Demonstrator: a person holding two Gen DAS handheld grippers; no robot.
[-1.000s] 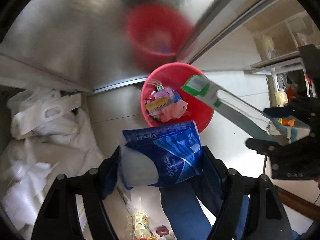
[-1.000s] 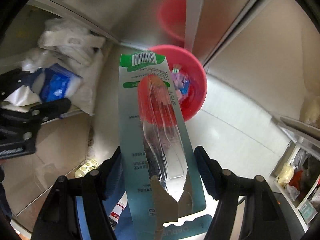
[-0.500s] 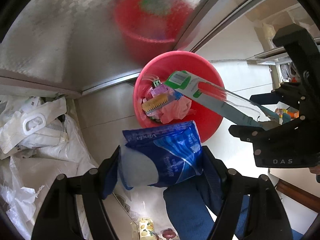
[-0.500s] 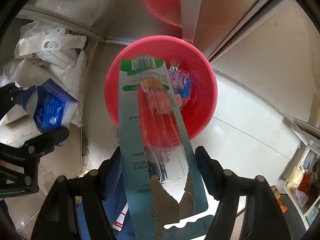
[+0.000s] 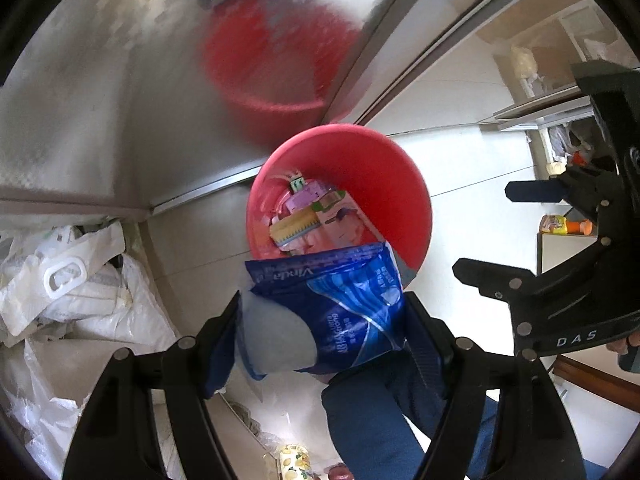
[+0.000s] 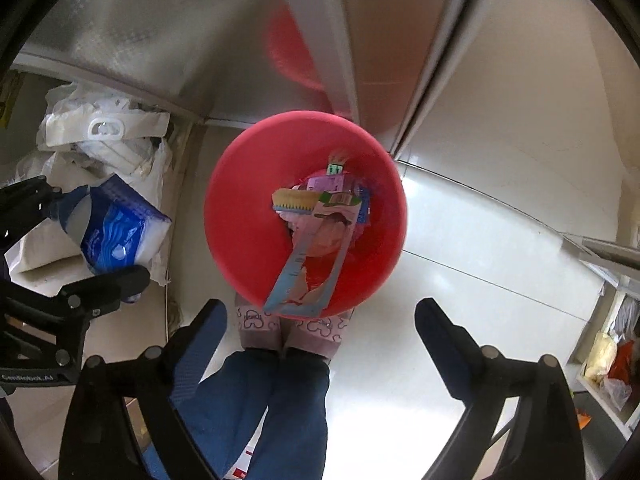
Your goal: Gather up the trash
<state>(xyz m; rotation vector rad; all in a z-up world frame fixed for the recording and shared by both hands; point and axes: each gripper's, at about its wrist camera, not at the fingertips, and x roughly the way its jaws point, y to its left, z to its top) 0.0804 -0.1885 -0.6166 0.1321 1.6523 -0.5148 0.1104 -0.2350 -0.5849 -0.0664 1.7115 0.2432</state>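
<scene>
1 red bin (image 6: 240,264): 1 blister card (image 6: 308,268) inside, below right gripper (image 6: 320,320), jaws opening, empty. 1 tissue pack (image 5: 332,308) clamped in left gripper (image 5: 324,336), bin-side.

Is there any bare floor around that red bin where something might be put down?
Yes: the pale floor right of the red bin is bare as far as the shelves. Left of the bin is crowded with white bags. Nearest the camera stand the person's slippers.

Pale tiled floor (image 6: 460,272) carries red bin (image 6: 240,248) by metal cabinet; white plastic bags (image 6: 108,148) heaped left; slippered feet (image 6: 288,330) near bin.
</scene>
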